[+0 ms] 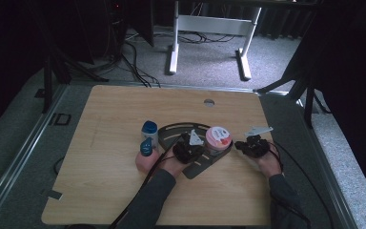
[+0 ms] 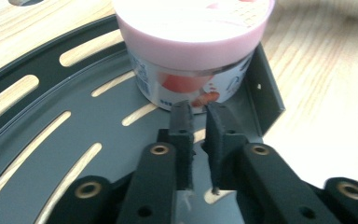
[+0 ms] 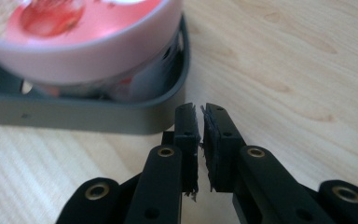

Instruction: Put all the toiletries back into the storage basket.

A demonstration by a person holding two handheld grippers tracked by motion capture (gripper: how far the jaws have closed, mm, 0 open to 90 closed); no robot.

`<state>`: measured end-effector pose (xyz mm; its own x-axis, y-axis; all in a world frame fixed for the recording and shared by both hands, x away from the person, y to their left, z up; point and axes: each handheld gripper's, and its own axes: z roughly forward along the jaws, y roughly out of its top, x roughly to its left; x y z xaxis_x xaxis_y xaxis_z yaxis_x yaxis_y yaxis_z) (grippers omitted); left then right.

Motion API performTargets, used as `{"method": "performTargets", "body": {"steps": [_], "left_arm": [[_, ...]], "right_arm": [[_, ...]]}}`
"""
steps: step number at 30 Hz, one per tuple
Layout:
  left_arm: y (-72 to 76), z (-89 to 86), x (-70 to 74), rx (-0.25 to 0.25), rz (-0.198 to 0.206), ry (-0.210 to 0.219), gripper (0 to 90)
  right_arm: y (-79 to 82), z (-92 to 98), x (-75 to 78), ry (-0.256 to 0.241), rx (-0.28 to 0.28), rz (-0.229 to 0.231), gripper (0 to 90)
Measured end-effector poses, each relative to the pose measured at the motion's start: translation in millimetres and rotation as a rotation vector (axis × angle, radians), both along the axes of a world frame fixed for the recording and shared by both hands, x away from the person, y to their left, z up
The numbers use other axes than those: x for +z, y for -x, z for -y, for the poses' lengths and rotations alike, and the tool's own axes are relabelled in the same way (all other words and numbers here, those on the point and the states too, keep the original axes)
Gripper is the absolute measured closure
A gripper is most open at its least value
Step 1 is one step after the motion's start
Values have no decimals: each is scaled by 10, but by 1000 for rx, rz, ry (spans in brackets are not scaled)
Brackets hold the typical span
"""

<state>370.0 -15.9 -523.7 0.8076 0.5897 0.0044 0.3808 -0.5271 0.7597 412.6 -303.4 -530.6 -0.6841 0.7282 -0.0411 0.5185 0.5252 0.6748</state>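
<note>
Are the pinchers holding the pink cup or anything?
No, nothing is held. The left gripper is nearly closed just short of the cup, and the right gripper is shut on nothing beside the tray.

A fixed overhead camera looks forward and down on the wooden table. Two gripper-mounted cameras sit low and close, the left above the grey slotted tray, the right just outside it; both share the pink-lidded tub.
</note>
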Motion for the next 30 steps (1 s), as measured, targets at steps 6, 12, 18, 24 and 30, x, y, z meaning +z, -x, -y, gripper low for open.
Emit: {"method": "performTargets", "body": {"steps": [6,12,18,24,30], "left_arm": [[72,-3,38,-24,-5,0,897],[152,-36,56,-29,-6,6,897],[216,-65,39,-44,-16,-2,893],[289,-100,41,-65,-30,7,860],[377,-183,84,-85,-37,6,824]], "right_arm": [[160,-13,-16,4,-8,14,825],[312,6,-76,-7,-31,10,802],[430,30,-175,-28,-48,-4,786],[527,11,-175,-20,-53,2,781],[560,5,-188,-34,-56,8,775]]}}
